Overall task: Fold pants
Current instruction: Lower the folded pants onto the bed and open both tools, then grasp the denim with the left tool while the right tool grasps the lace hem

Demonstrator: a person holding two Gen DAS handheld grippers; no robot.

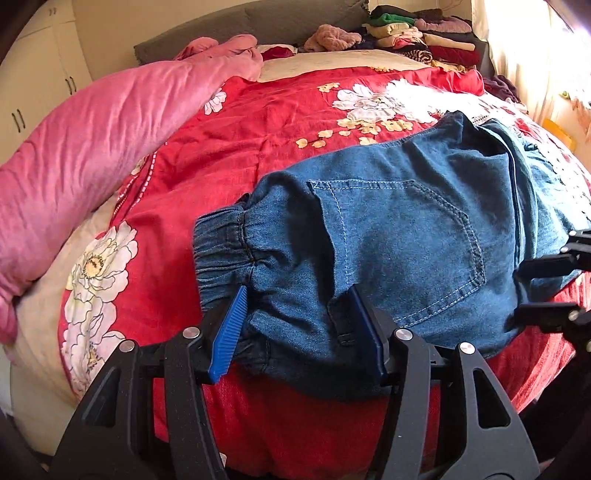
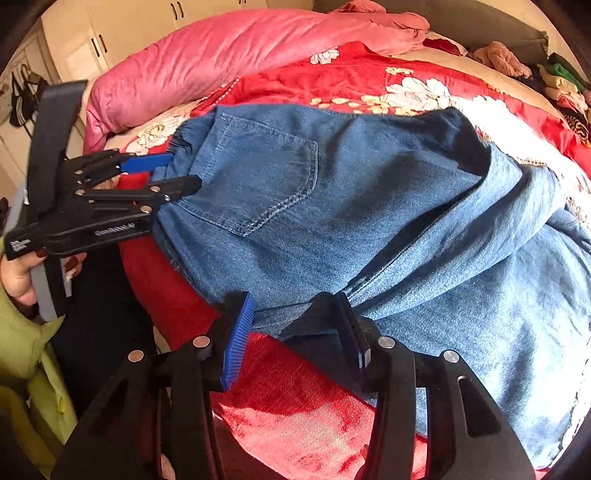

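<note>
Blue denim pants [image 1: 388, 236] lie on the red floral bedspread [image 1: 266, 122], back pocket up, elastic waistband [image 1: 221, 243] toward the left. My left gripper [image 1: 299, 328] is open, its blue pads on either side of the waistband corner at the near edge. In the right wrist view the pants [image 2: 369, 206] spread across the bed, bunched at the right. My right gripper [image 2: 295, 339] is open around the near edge of the denim by the crotch seam. The left gripper [image 2: 173, 173] shows there at the waistband, held by a hand.
A pink quilt [image 1: 92, 147] lies rolled along the bed's left side. Stacks of folded clothes [image 1: 417, 37] sit at the far right by the headboard. White wardrobe doors [image 2: 110, 33] stand beyond the bed. A bright curtain [image 1: 532, 55] is at the right.
</note>
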